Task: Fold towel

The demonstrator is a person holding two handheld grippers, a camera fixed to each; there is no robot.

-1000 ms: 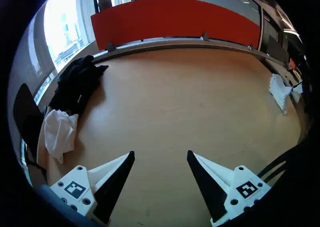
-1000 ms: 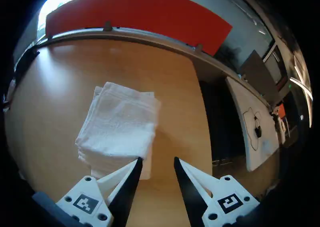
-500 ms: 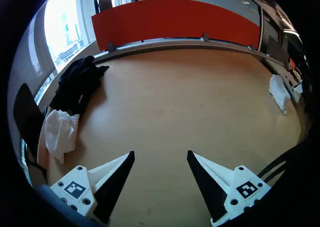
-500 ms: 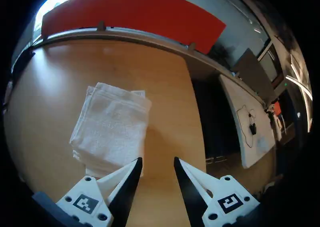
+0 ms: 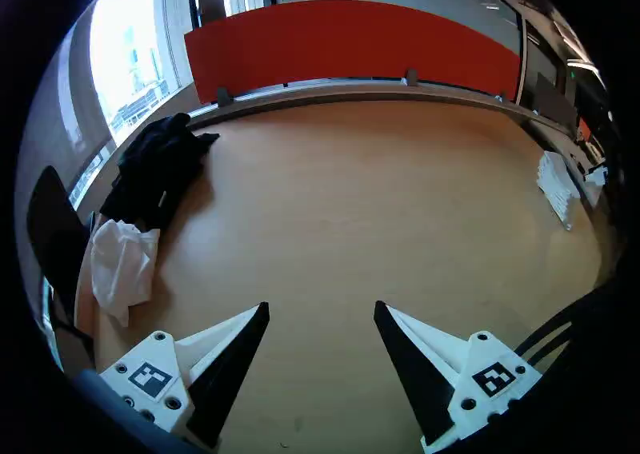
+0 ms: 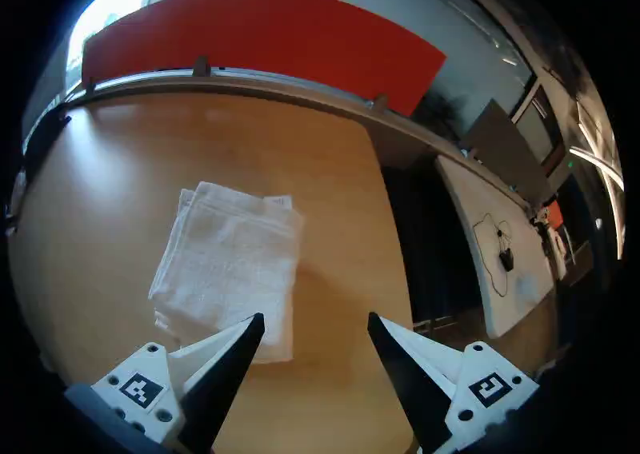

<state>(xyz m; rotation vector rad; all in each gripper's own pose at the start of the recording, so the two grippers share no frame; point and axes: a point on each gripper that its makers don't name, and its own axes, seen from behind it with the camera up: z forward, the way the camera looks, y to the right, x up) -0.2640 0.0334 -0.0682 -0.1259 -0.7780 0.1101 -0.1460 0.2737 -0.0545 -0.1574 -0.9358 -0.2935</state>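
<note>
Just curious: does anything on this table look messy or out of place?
The white cloth lies crumpled at the edge of the table, beside a heaped black garment; the folded towels look neat.

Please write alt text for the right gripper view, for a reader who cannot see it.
A folded white towel lies on a wooden table, just ahead of the open right gripper and mostly left of its gap. A red screen stands along the table's far edge.
</note>
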